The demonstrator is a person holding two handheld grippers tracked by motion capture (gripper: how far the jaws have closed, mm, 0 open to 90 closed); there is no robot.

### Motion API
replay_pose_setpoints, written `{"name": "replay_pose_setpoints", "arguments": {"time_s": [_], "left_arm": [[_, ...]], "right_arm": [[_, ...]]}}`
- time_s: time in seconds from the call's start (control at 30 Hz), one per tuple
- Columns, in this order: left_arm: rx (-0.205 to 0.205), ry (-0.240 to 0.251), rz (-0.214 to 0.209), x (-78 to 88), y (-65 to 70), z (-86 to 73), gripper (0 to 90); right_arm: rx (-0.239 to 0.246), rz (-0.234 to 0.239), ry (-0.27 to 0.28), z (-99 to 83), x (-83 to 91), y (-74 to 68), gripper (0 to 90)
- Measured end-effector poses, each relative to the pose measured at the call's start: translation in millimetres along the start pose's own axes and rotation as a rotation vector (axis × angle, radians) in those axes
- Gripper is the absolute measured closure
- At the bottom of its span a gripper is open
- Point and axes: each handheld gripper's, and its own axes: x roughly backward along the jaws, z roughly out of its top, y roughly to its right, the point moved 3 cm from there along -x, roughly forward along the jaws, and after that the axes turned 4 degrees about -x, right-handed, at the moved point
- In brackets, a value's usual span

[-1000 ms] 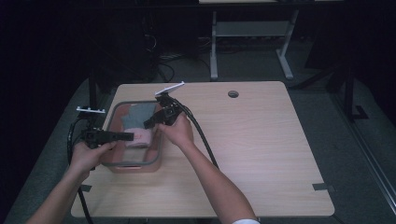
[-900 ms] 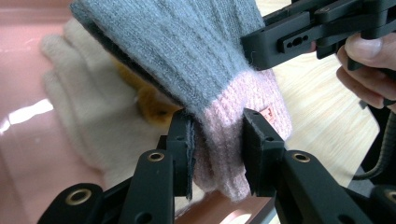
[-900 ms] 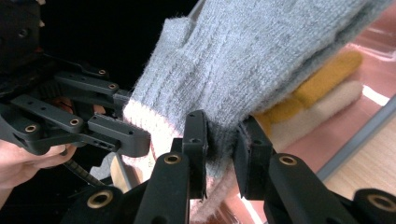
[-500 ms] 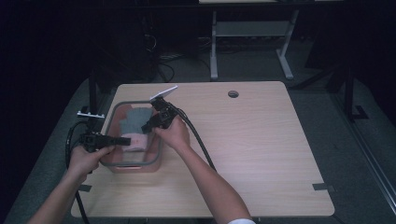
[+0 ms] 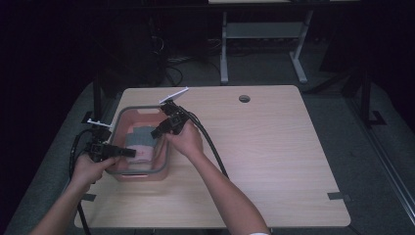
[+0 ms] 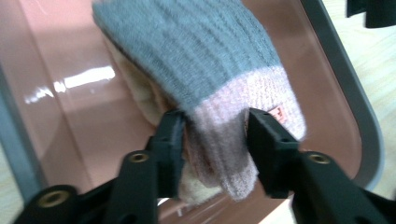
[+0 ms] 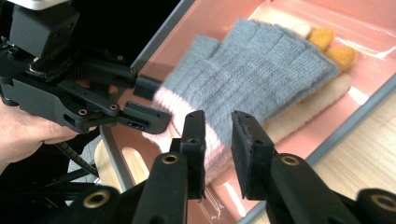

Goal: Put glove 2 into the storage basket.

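Gloves (image 6: 201,70), knitted grey with a pink cuff (image 6: 233,135), lie stacked in the pink bin (image 5: 161,169) on the counter (image 5: 274,156). Soft, light and floppy, they will sag, so the thick cuff looks the best hold. The left tool (image 6: 214,133) has just been opening, cuff between its jaws, pads apparently clear. The right tool (image 7: 218,140), just beside the cuff, stands partly open, apparently empty.

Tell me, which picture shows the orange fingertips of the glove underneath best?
The right gripper view: the orange fingertips poke out past the grey glove lying on top, inside the pink tub. The left gripper view shows just the cream edge of that lower glove. In the high view the gloves are too small to tell.
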Motion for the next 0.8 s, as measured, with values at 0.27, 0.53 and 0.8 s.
{"name": "replay_pose_setpoints", "arguments": {"time_s": [0.27,0.53,0.8], "left_arm": [[-0.037,0.004,0.049,8.3,5.7,11.1,47.4],[-0.038,0.028,0.087,19.3,4.8,18.5,46.1],[-0.041,0.068,0.072,21.9,13.9,24.9,46.7]], "right_arm": [[-0.003,-0.006,0.015,-2.4,13.2,2.3,72.3],[-0.011,-0.019,0.037,-5.9,28.4,8.7,71.1],[-0.021,-0.031,0.054,-11.8,43.7,16.0,69.0]]}}
